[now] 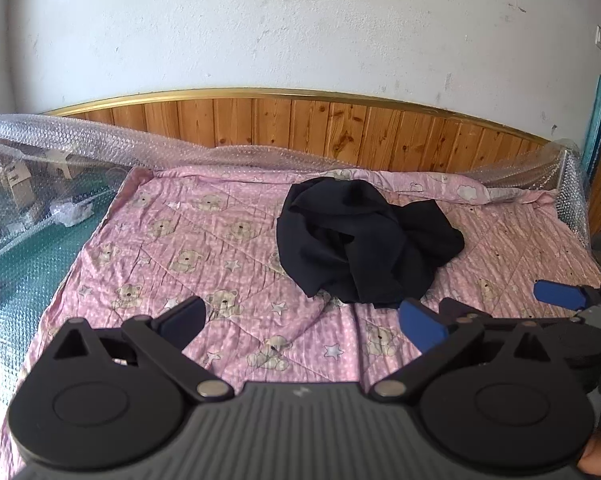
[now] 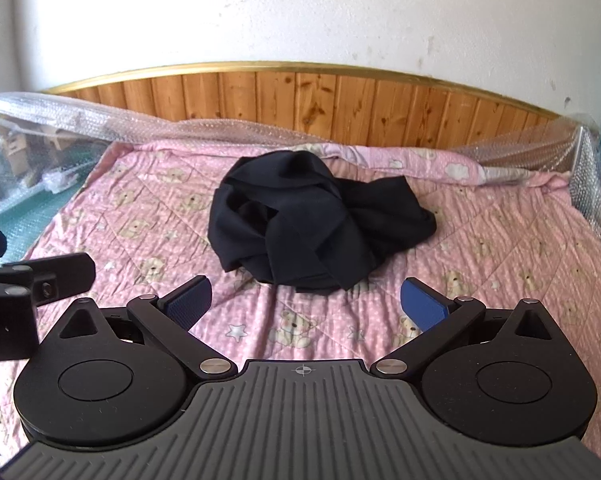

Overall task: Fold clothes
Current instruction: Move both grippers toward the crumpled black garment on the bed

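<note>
Black garment [image 2: 316,220] lay crumpled on bed [image 2: 520,248]; both grippers, left [image 1: 304,320] and right [image 2: 308,304], released, empty. Best seize an edge, spread flat first.

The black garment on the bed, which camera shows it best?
The right wrist view: the garment lies crumpled near the middle of the frame, whole, straight ahead between the open tongs. The left wrist view also shows all of it, but off to the right, its near edge close to a blue pad.
</note>
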A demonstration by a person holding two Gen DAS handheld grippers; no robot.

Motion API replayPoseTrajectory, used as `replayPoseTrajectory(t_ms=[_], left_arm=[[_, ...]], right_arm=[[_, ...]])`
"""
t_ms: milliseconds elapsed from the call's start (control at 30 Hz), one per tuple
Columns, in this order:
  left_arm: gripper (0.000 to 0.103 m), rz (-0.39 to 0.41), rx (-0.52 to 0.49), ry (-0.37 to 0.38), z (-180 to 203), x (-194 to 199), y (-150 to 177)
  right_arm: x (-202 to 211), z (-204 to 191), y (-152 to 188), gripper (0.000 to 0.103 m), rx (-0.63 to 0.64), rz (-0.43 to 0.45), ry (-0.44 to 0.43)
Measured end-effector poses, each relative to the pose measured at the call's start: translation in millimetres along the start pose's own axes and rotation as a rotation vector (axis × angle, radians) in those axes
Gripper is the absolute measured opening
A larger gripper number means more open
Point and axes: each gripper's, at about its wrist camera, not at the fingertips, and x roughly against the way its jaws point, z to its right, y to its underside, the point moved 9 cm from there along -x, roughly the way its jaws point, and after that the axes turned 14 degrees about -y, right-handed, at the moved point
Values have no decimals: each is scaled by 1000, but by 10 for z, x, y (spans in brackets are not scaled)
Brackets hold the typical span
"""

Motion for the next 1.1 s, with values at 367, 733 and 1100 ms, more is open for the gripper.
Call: replayPoseTrajectory(t_ms=[367, 733, 1100], left_arm=[[103, -51, 9, 8, -103, 9, 121], [103, -80, -83, -6, -20, 65, 266], [103, -110, -80, 6, -104, 51, 273]], right_arm=[[112, -79, 24, 101, -7, 41, -1], [133, -49, 39, 101, 0, 13, 29], [108, -103, 66, 101, -6, -12, 20]])
